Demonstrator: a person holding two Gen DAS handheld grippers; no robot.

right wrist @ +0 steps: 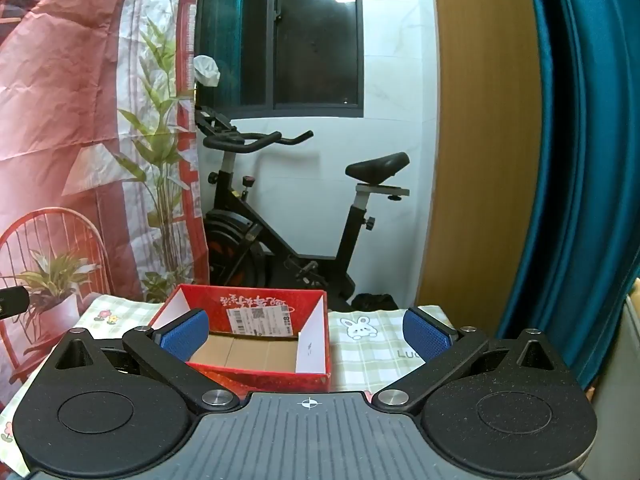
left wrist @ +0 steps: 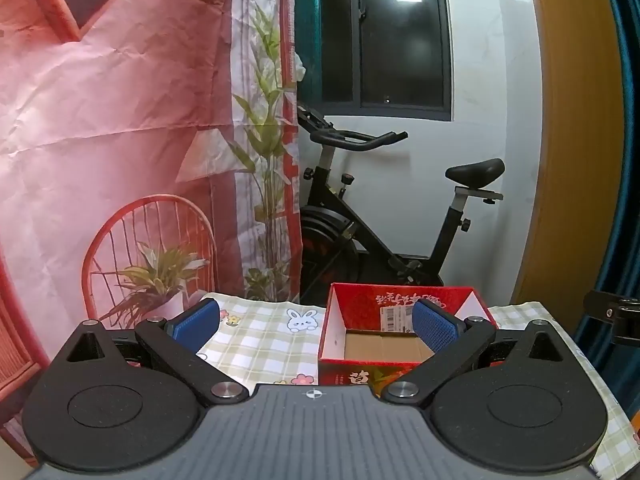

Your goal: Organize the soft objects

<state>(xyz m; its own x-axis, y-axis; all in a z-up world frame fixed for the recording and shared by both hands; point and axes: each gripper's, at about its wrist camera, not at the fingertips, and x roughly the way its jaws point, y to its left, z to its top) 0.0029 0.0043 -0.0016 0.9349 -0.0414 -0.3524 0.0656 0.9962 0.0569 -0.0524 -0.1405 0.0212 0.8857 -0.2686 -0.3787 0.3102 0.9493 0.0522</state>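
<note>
Red box (left wrist: 404,336): An open-topped carton sits on the table, its outer walls glossy red with printed script, its inner side walls white, its floor plain brown cardboard with seams showing. A white shipping label with barcodes is stuck to the inside of the far wall.
Contents: Nothing shows inside the box in either wrist view.
Location: The box rests on the checked tablecloth (left wrist: 264,340), toward the table's far edge, ahead of both grippers.
Soft objects: None can be made out on the visible part of the table.
Left gripper (left wrist: 316,326): Jaws spread wide, blue pads well apart, nothing between them; the right-hand pad overlaps the box's near right corner in its view.
Right gripper (right wrist: 306,332): Jaws likewise wide and holding nothing; its left-hand pad overlaps the box's near left corner.
Tablecloth: Pale green and white checks, printed with a cartoon rabbit (right wrist: 359,328) and small flowers.
Background: A black exercise bike (right wrist: 288,216) stands by a dark window (right wrist: 280,36), flanked by a pink printed backdrop (left wrist: 112,120) and a teal curtain (right wrist: 580,160).
</note>
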